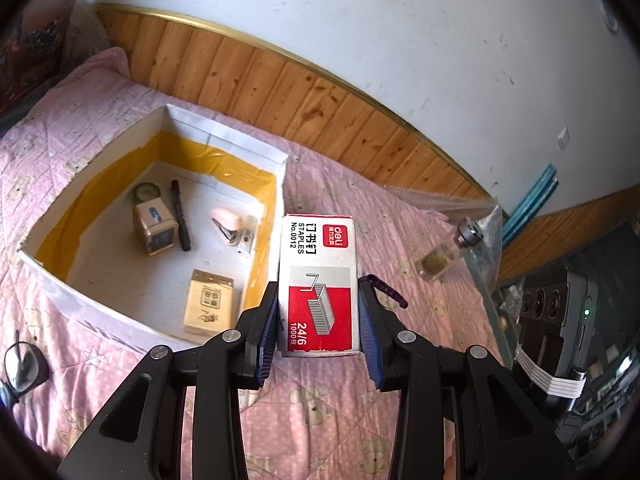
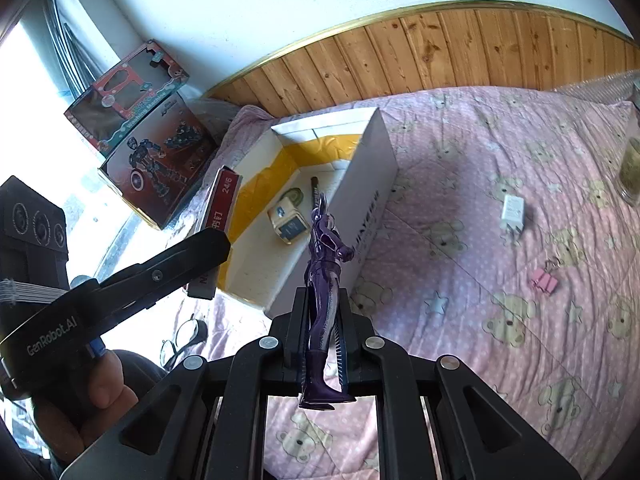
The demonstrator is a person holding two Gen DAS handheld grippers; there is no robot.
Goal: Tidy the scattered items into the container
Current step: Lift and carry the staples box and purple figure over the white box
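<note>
Left gripper point(image 1: 319, 312) clamps staples box point(image 1: 319, 280), held above quilt point(image 1: 340, 400) just beside white container point(image 1: 280, 184). Right gripper point(image 2: 323, 320) pinches purple figurine point(image 2: 324, 280) upright, container point(image 2: 372, 184) beyond.

White plaster wall point(image 1: 400, 40) above wood wainscot point(image 1: 280, 84) with brass trim. Pink bear-print quilt point(image 2: 500, 280) below. Bright daylight from window point(image 2: 24, 100).

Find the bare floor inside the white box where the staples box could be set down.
Inside the white box, floor lies bare at the near left, between the left wall and the tan booklet. The far half is crowded: padlock, black pen, pink stapler. The staples box is in the left gripper.
</note>
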